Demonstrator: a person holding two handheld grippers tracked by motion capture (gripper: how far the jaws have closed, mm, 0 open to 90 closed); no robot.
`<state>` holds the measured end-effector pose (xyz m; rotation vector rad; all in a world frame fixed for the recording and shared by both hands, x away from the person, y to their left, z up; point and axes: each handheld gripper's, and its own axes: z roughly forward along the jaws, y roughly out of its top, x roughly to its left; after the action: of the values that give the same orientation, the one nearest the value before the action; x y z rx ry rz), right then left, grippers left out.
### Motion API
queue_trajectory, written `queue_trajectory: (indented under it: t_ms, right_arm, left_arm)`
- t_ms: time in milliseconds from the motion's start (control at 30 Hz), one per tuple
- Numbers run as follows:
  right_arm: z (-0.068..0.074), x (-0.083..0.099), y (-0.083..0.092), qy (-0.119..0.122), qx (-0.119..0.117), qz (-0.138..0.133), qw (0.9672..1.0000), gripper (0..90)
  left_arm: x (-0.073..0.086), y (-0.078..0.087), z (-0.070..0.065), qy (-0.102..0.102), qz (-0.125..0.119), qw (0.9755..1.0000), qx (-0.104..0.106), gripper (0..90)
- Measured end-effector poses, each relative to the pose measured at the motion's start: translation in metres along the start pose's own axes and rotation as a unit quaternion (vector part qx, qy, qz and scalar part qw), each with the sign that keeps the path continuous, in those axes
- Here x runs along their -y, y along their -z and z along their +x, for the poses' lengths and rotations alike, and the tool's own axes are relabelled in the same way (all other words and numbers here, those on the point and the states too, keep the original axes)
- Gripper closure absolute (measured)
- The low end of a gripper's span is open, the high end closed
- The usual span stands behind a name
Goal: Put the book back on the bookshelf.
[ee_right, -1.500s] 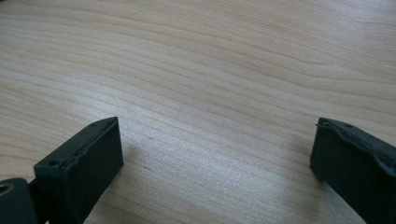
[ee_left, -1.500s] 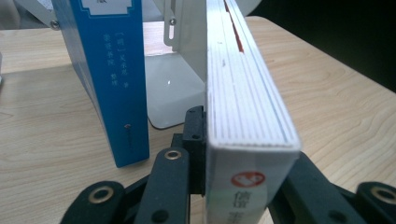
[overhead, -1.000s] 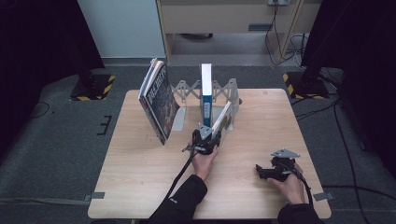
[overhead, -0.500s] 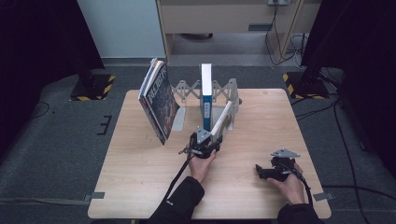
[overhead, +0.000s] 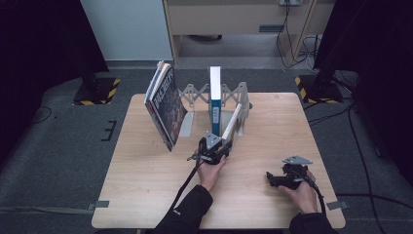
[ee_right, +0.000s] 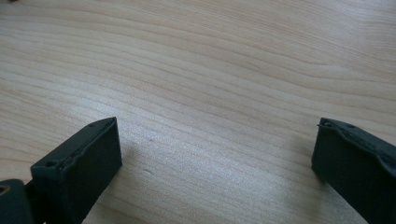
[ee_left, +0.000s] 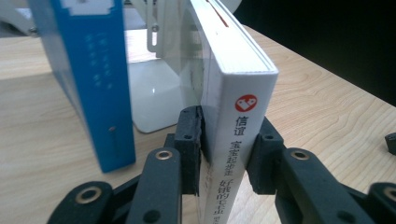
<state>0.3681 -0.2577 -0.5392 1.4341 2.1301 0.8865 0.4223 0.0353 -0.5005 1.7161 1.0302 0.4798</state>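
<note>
A white book [overhead: 232, 124] leans to the right against the end of a white expanding book rack [overhead: 194, 92]. Its spine [ee_left: 239, 107] faces me. My left gripper [overhead: 219, 142] has its jaws on either side of that spine near its lower end, and they have just been closing. Both pads [ee_left: 191, 144] touch the book's covers. A blue book [overhead: 215, 92] stands upright in the rack, just left of the white one [ee_left: 88, 70]. My right gripper [overhead: 271, 179] rests open on the table at the front right, with only bare wood between its jaws [ee_right: 215, 154].
A large illustrated book [overhead: 165, 105] leans at the rack's left end and overhangs the table [overhead: 146, 195]. The rack's metal base plate [ee_left: 154, 93] lies behind the blue book. Black stands with striped feet flank the table on the floor.
The left gripper has shifted only slightly at the white book's lower end, and the book leans as before. The right gripper has stayed where it was.
</note>
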Motion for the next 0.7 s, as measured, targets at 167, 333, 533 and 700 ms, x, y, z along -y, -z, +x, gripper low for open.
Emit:
queue_trajectory:
  t_ms: [167,333,533,700]
  right_arm:
    - [0.000,0.000,0.000,0.000,0.000,0.000,1.0000,1.6]
    - [0.000,0.000,0.000,0.000,0.001,0.000,1.0000,1.6]
    - [0.000,0.000,0.000,-0.001,0.001,0.000,1.0000,1.5]
    - [0.000,0.000,0.000,0.001,0.001,0.000,1.0000,1.5]
  left_arm:
    - [-0.004,-0.009,-0.001,0.008,0.001,1.0000,0.004,65.7]
    - [-0.005,-0.014,-0.001,0.001,0.006,0.9998,0.021,63.2]
    - [-0.003,-0.001,0.000,-0.004,0.010,0.9990,0.043,64.1]
    - [-0.006,0.005,0.000,-0.001,0.011,0.9987,0.050,66.5]
